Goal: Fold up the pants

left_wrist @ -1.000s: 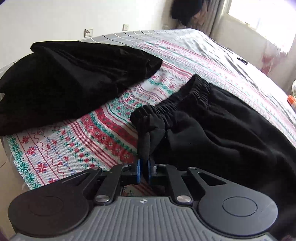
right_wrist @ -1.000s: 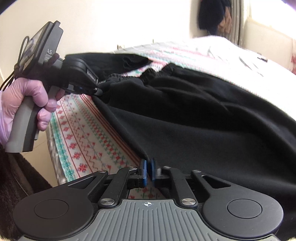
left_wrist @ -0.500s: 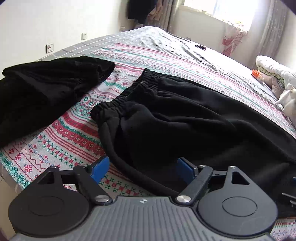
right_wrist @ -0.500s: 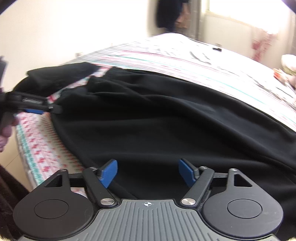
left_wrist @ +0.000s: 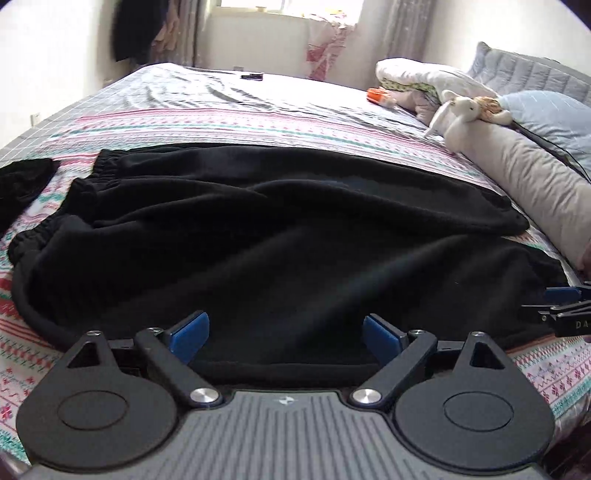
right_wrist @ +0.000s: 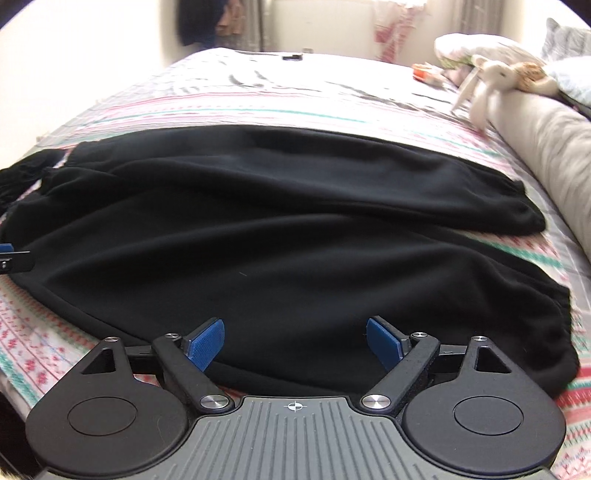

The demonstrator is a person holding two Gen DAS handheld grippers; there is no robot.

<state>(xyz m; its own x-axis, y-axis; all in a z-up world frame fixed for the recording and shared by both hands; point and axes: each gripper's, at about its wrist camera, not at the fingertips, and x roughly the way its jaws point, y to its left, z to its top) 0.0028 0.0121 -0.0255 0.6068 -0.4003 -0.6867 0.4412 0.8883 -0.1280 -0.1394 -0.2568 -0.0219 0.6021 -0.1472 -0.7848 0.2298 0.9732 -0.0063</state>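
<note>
Left wrist: pants point(left_wrist: 280, 236) flat; both tongs point(left_wrist: 284, 334) point(right_wrist: 295, 341) apparently empty.

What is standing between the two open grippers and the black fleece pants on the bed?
Nothing visible. The black fleece pants lie spread on the patterned striped blanket, directly ahead of the open left gripper and the open right gripper.

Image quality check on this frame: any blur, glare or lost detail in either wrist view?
Left wrist view: window blown out, fisheye curves the bed edges, black pants show only faint folds, left tongs sharp. Right wrist view: softer overall, plush toy and far bedding smeared, pants nearly featureless, right tongs crisp.
</note>
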